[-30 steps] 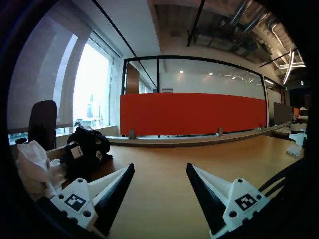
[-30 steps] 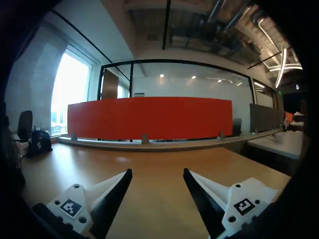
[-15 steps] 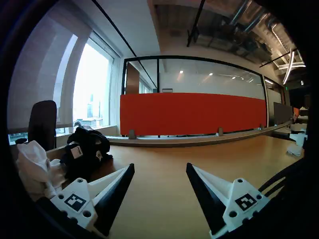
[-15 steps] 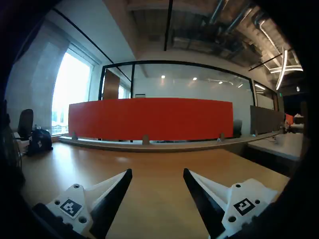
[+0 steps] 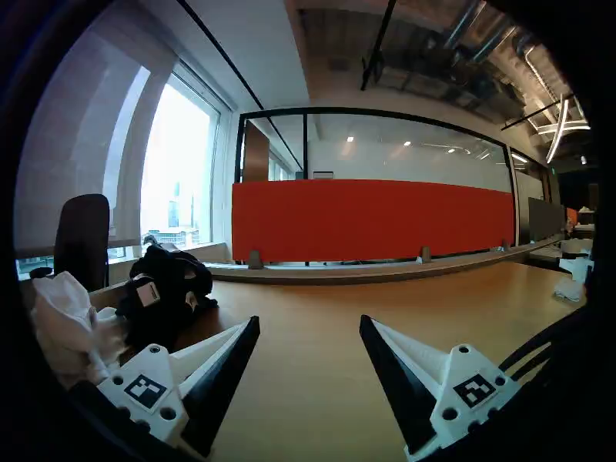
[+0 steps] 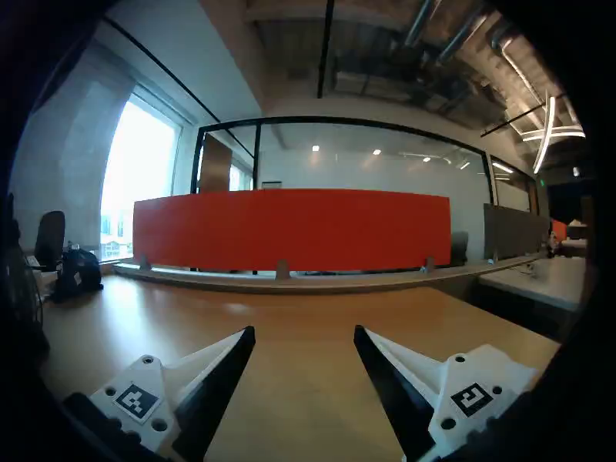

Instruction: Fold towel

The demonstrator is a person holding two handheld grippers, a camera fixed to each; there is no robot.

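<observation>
Plainly left gripper (image 5: 309, 319) and right gripper (image 6: 303, 329) spread empty fingers; left gripper view catches a crumpled white towel (image 5: 69, 323).

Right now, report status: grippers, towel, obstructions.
Left gripper open, empty. Right gripper open, empty. Crumpled white cloth at left of left gripper view, ungripped. Black bag beside it.

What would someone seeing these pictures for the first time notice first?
The long red partition panel along the far edge of the wooden desk dominates both views. Next, at the left of the left gripper view, a black bag sits beside a crumpled white cloth. The left gripper and right gripper both stand open above the wood, holding nothing.
</observation>
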